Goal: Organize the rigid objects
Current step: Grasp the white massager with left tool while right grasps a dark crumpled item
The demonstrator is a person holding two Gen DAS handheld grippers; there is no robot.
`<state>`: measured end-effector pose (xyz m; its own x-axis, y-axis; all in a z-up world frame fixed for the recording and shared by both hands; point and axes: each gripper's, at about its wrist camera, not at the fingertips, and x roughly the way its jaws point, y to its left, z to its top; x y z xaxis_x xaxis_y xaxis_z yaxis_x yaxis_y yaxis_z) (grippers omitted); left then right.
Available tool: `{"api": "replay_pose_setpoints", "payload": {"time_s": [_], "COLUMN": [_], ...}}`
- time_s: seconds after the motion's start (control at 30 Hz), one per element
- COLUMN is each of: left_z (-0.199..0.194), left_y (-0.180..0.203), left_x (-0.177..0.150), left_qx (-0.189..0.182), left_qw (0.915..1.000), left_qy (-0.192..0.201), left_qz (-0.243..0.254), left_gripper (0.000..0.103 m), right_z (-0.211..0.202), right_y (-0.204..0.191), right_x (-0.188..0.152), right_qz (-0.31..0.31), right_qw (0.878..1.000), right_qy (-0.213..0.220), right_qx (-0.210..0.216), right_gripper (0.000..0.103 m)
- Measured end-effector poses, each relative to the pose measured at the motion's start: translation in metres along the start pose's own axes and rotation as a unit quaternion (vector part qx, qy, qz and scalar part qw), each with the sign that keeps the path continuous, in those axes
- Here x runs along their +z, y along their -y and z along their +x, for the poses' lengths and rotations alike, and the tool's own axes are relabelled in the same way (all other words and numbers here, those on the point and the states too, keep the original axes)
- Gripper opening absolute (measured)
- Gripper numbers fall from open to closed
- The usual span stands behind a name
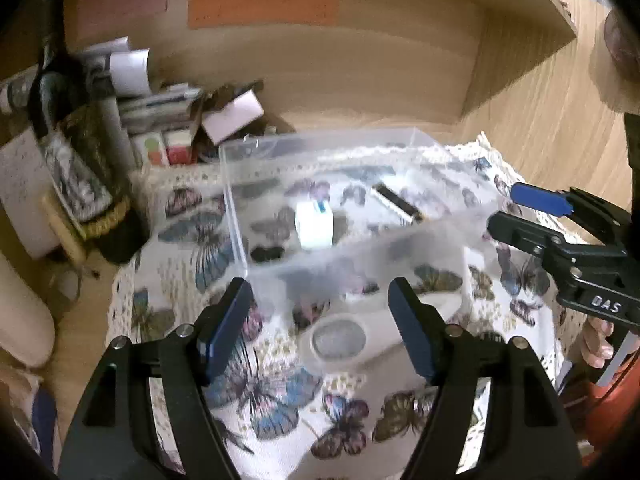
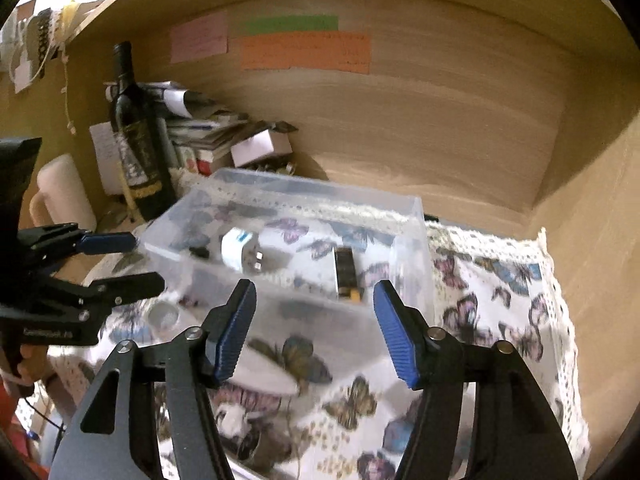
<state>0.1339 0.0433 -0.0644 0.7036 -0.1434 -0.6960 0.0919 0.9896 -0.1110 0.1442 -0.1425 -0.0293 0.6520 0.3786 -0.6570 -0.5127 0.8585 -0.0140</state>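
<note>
A clear plastic box (image 1: 234, 208) (image 2: 416, 216) stands on the butterfly cloth. Inside it lie a white plug adapter (image 1: 314, 226) (image 2: 240, 250) and a narrow black and silver object (image 1: 396, 204) (image 2: 347, 274). A white object with a grey round lens (image 1: 340, 336) (image 2: 162, 316) lies on the cloth in front of the box, under my left gripper (image 1: 320, 320), which is open and empty. My right gripper (image 2: 316, 320) is open and empty in front of the box; it shows at the right of the left wrist view (image 1: 508, 208). The left gripper shows at the left of the right wrist view (image 2: 136, 260).
A dark wine bottle (image 2: 136, 140) (image 1: 76, 160) stands at the back left beside a paper roll (image 2: 64, 196), stacked papers and small boxes (image 2: 224, 140). Wooden walls close the back and right. Coloured notes (image 2: 304, 50) hang on the back wall.
</note>
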Motion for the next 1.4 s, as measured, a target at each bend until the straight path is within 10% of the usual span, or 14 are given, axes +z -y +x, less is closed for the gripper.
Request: {"api": "replay_pose_setpoints", "payload": {"time_s": [0.57,0.93,1.07,1.4], "left_z": [0.044,0.057,0.047,0.044], "left_y": [0.032,0.046,0.054,0.056], "left_x": [-0.022,-0.019,-0.034,-0.027], "left_qx": [-0.015,-0.051,-0.057,-0.045], "left_qw": [0.9962,0.9925,0.9904,0.9921], "left_qy": [-0.071,-0.087,-0.096,-0.073], "left_qz": [0.05,0.07,0.082,0.091], "left_gripper": [0.077,0.073,0.058,0.063], "right_z": [0.019,0.018,0.016,0.005], "right_y": [-0.01,0.001,0.01,0.025], "right_x": [-0.079,-0.086,-0.087,-0.085], "right_qz": [0.04,0.045,0.055,0.073], "right_qw": [0.994,0.994,0.994,0.994], "right_qy": [-0.095,-0.096,-0.092,-0.078], "right_qx": [0.042,0.03,0.019,0.008], "right_gripper": [0.059,0.028,0.028,0.027]}}
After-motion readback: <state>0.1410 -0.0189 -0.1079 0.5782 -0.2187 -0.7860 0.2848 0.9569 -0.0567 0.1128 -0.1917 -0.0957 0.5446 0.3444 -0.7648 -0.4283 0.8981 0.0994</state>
